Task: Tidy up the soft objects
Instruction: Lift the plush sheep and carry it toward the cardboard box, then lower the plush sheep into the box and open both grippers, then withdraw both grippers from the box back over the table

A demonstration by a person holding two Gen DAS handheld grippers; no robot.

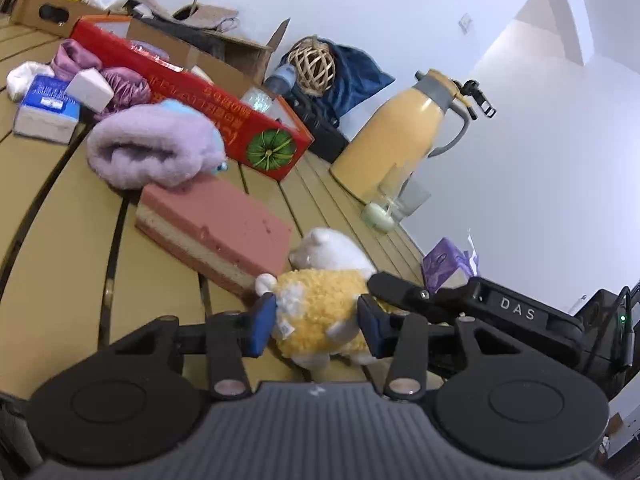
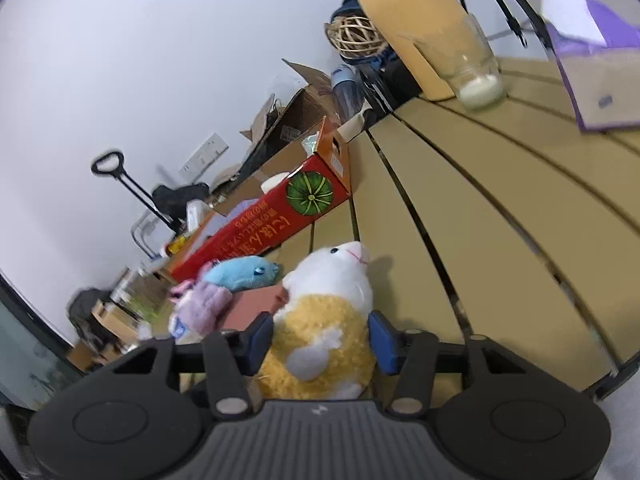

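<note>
Left wrist view: the left tool has its two blue pads on either flank of the yellow-and-white plush sheep, clamped on its woolly body. The right tool reaches in from the right, its black finger lying against the sheep's far side. In the right wrist view the right tool likewise pinches the sheep between its blue pads, the white head pointing away along the slats. The sheep lies on the slatted yellow bench, touching the corner of a pink foam block. On the block's far end rests a rolled lilac towel with a blue plush toy against it. Behind them lies a long red carton. Farther right stand a yellow thermos jug and a glass, with a purple tissue pack near the bench edge.
</note>
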